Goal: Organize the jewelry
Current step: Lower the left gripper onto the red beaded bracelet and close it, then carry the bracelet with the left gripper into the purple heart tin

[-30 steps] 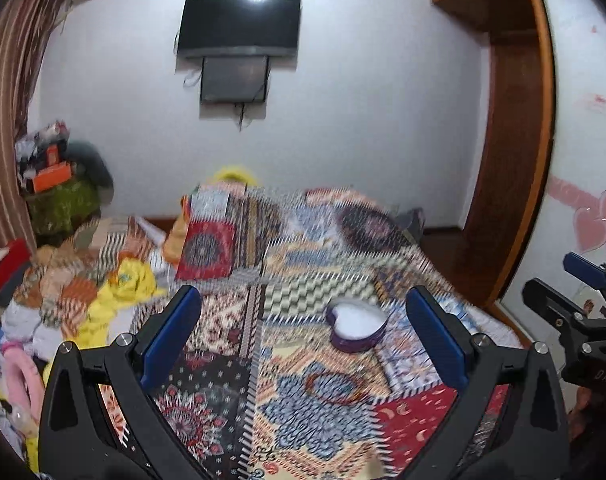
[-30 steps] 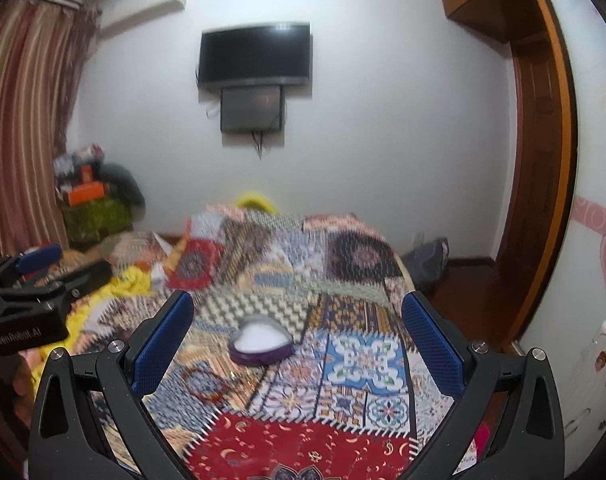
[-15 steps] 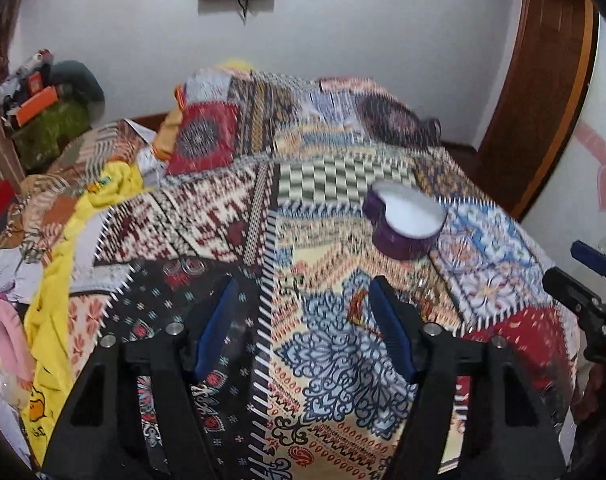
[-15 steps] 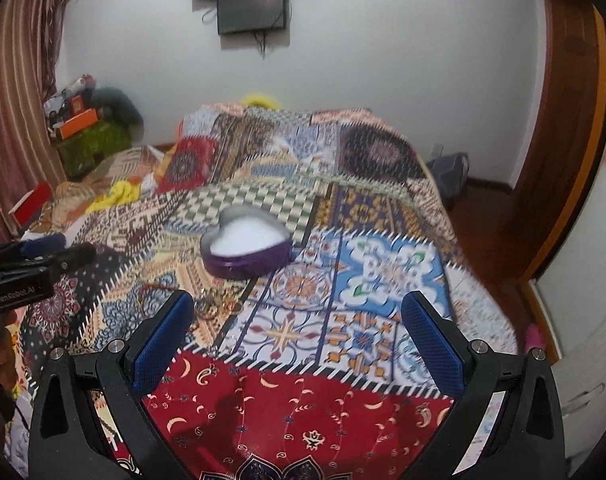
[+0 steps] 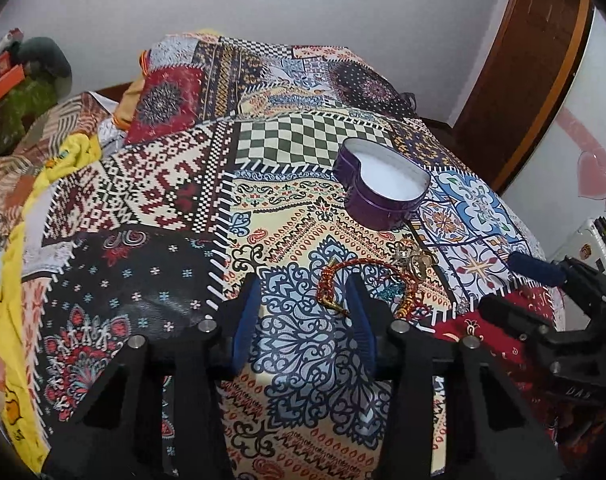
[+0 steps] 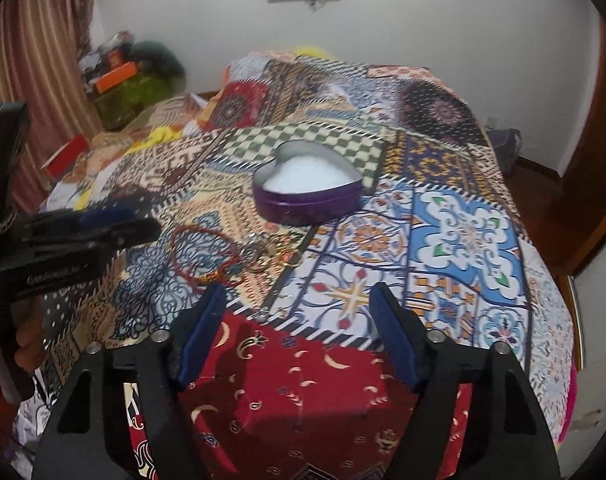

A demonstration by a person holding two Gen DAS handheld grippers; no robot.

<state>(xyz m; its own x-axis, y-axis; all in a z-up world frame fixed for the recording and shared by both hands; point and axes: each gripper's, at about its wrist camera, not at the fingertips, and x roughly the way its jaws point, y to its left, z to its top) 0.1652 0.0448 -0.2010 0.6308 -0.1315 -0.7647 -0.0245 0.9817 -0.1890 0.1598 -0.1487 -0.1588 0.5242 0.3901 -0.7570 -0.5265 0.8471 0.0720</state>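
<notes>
A purple heart-shaped box point(image 5: 383, 190) with white lining stands open on the patchwork bedspread point(image 5: 151, 184); it also shows in the right wrist view point(image 6: 309, 190). In front of it lie a red and gold bangle point(image 5: 335, 284) and a small heap of gold jewelry point(image 5: 413, 258); both show in the right wrist view, the bangle point(image 6: 205, 252) and the heap point(image 6: 263, 254). My left gripper point(image 5: 305, 318) is open and empty, its right finger just beside the bangle. My right gripper point(image 6: 297, 334) is open and empty, a little short of the jewelry.
Pillows point(image 5: 163, 98) lie at the head of the bed. Yellow cloth point(image 5: 11, 264) and piled clothes sit along the left side. A wooden door point(image 5: 519, 64) stands at the right. A striped curtain point(image 6: 31, 60) hangs at the left.
Both grippers have tilted down and moved closer to the bed. Both grippers' jaws have narrowed but stay open. The left gripper has come up to the bangle.
</notes>
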